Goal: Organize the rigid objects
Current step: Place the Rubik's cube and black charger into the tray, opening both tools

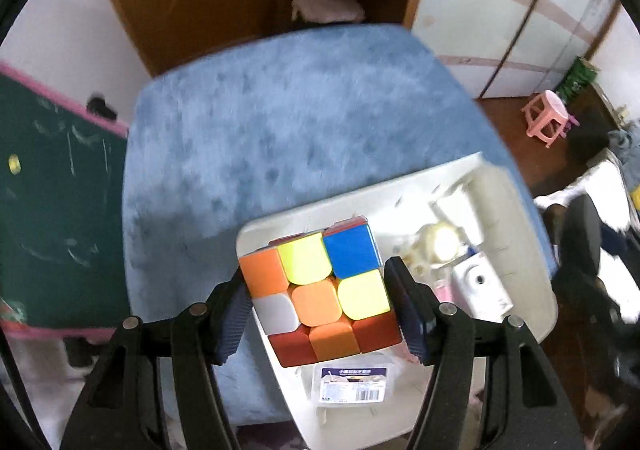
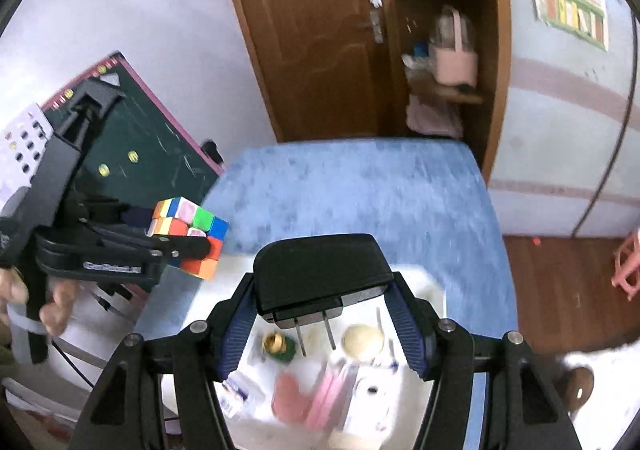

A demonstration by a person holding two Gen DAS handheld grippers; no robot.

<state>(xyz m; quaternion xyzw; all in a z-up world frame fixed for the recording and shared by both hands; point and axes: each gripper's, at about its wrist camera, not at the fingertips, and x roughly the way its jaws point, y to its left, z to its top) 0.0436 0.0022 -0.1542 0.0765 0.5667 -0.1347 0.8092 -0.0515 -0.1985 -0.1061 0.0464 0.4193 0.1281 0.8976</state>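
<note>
Both tongs loaded rn. My left gripper (image 1: 320, 310) is pinching the cube (image 1: 320, 294) by its two sides, pads flat on the faces, cube held up in the air over the near-left corner of the white bin (image 1: 520, 250). From the right wrist view I see the same cube (image 2: 188, 238) off to the left, hanging just past the bin's edge, not inside yet.

My right gripper (image 2: 320, 326) is clamped on the black charger (image 2: 320, 270), prongs pointing down toward the bin, body wedged betw. the blue pads. Also airborne, directly above the bin contents.

Progress, best guess: bin already holds a bunch of small stuff — a labelled clear box (image 1: 352, 382), a white gadget (image 1: 480, 286), a round cream thing (image 2: 364, 340), pink pieces (image 2: 320, 398), a green-and-gold item (image 2: 280, 346). Blue tablecloth (image 1: 280, 130) shows nothing else lying on it in either view, so prob. these two are the last loose items. Left to do: lower cube + charger in, let go. Views are blurry, so can't be sure what's beyond the frame.
</note>
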